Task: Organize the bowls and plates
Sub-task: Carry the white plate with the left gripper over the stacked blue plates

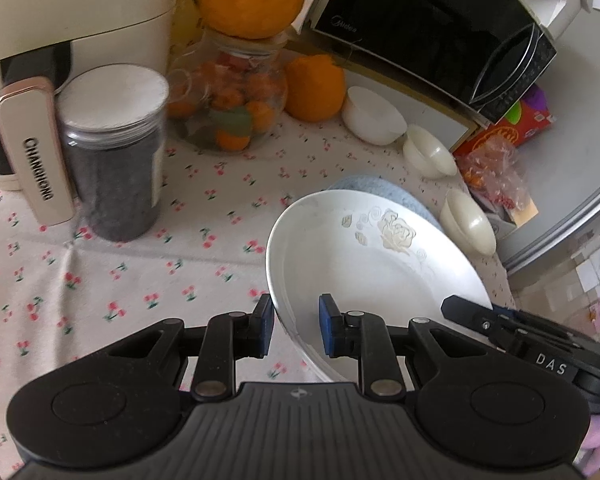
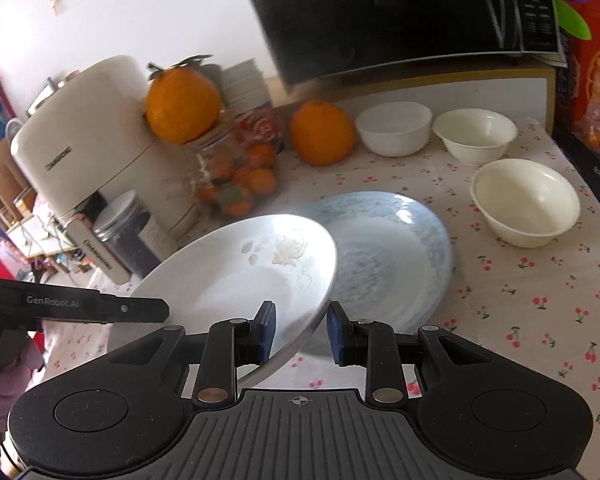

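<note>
The white plate (image 2: 240, 276), glazed and marked with a pale rose, is held tilted in the lower middle of the right wrist view, its far edge over the blue-patterned plate (image 2: 396, 256) that lies flat on the surface (image 2: 540, 320). The left gripper (image 1: 296, 330) pinches its near rim from one side, blue pads on either face of the edge, and the right gripper (image 2: 300, 334) straddles the opposite rim with its jaws narrowed onto it in the same way. The plate looks like stiff ceramic, of moderate weight, smooth and likely slippery, and it would chip or break if dropped or knocked against the plate below. The rim is the only sensible hold, and two opposite grips should keep it from swinging. Three white bowls (image 2: 526, 202) stand toward the upper right, near a microwave (image 2: 400, 16). The surface wears a cloth printed with small cherries, soft enough to cushion a landing. Toward the upper left stand a cream appliance (image 2: 84, 136), a dark-filled jar (image 1: 114, 156), a glass jar of small oranges (image 1: 230, 104) and two large oranges, so room is tight on that side.
</note>
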Tool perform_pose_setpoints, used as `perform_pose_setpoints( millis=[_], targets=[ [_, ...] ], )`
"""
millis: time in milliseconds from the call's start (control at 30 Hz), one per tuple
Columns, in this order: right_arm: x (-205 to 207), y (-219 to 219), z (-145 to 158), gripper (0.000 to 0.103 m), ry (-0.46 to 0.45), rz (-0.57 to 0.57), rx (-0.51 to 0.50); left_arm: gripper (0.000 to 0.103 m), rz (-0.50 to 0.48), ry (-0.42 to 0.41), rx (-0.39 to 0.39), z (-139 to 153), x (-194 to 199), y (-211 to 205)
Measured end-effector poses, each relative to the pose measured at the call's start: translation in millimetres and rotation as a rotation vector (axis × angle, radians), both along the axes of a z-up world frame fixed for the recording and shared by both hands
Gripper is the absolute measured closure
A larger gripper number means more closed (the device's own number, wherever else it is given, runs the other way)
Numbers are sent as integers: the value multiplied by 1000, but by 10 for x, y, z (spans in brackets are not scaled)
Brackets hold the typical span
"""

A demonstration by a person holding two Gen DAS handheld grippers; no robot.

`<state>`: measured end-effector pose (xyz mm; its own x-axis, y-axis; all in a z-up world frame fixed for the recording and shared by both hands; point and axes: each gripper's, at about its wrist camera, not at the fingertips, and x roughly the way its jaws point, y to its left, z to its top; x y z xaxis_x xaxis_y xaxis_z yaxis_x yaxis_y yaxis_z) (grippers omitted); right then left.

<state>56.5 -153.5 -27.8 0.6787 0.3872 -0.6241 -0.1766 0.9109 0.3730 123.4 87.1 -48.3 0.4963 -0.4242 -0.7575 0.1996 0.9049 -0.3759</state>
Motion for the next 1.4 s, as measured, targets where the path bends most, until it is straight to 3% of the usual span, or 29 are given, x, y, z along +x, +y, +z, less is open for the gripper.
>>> perform_pose_setpoints(
  millis=[333,800,1400],
  targets=[
    [167,-257,-55,76,13,-74,-1,83,10,7,-2,-84,172,-296],
    [353,-375,-202,76,33,-120,-45,82,16,-34,95,-145,262,-625],
    [443,-325,-275,76,13,-125,-120,80,37,-53,135,-228,322,-742]
  ],
)
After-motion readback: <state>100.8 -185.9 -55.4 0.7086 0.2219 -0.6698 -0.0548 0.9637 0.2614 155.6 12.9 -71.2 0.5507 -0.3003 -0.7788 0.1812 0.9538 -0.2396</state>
